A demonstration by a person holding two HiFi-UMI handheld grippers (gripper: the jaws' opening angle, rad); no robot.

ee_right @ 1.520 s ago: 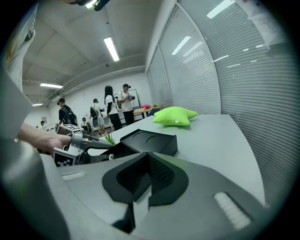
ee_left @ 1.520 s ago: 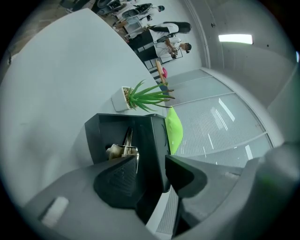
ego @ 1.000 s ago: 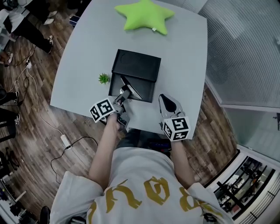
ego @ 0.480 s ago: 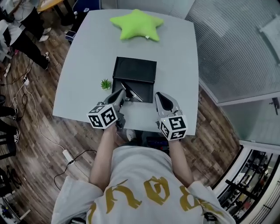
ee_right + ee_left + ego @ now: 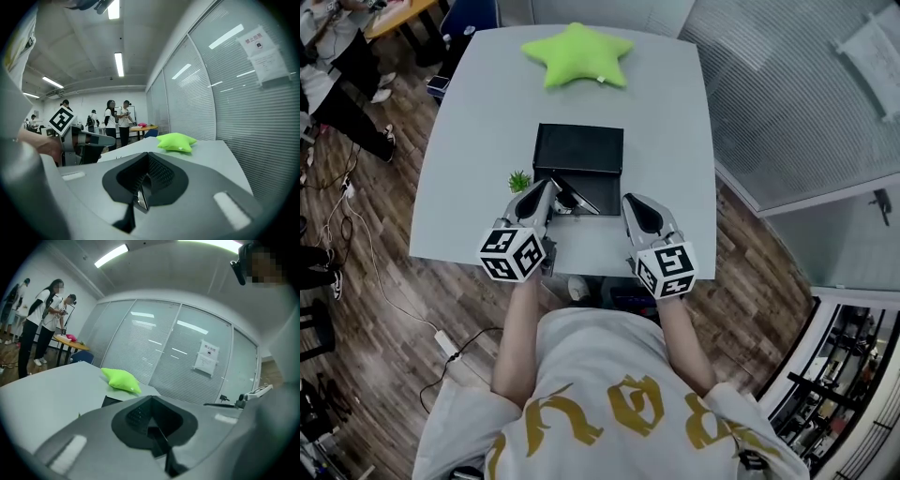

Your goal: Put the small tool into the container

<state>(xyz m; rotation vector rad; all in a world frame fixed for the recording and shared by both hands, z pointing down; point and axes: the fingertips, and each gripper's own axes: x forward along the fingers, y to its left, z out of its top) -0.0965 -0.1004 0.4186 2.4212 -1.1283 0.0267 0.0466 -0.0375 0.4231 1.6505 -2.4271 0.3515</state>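
A black container (image 5: 578, 148) sits mid-table, its front part open. The small tool (image 5: 579, 197), slim, black and silver, lies slantwise in that open front part. My left gripper (image 5: 546, 187) hangs at the container's front left corner, beside the tool's near end. In the left gripper view its jaws (image 5: 152, 425) meet with nothing showing between them. My right gripper (image 5: 635, 202) hovers just off the container's front right corner, jaws together (image 5: 142, 190) and empty.
A green star pillow (image 5: 575, 54) lies at the table's far end, also seen as the pillow (image 5: 176, 141). A small green plant (image 5: 519, 180) stands left of the container. People stand at a far table (image 5: 117, 117). The table's near edge (image 5: 581, 274) is under my forearms.
Both grippers have moved forward to flank the container's front corners. The left gripper has shifted left, off the tool's end. The tool lies where it was.
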